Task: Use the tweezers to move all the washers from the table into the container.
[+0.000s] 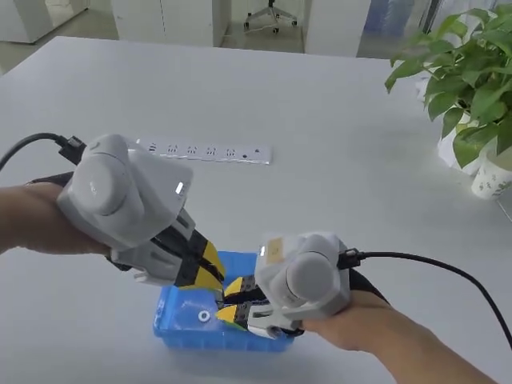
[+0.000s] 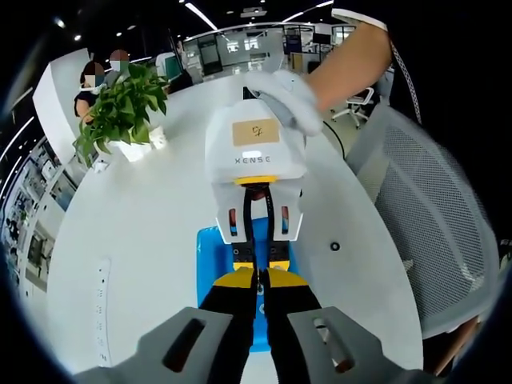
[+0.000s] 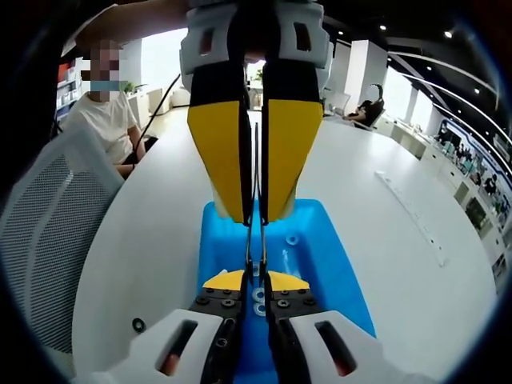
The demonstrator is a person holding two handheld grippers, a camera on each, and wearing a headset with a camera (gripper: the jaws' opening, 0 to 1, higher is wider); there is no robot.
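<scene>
Left gripper (image 2: 258,278) and right gripper (image 3: 256,282) are meeting over the container (image 3: 340,268), both clamping the tweezers (image 3: 257,200), jaws almost closed. Washers (image 3: 292,238) are lying inside beneath them; left gripper view is showing another washer (image 2: 334,246) on the table (image 2: 144,240).

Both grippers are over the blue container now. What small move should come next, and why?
Probably lift the tweezers, clamped by the left gripper and the right gripper, out of the blue container and toward the loose washer lying on the table; another washer is already inside.

White table (image 1: 320,104); potted plant (image 1: 472,88) near edge; mesh office chair (image 2: 432,200); ceiling strip lights (image 2: 196,12).
</scene>
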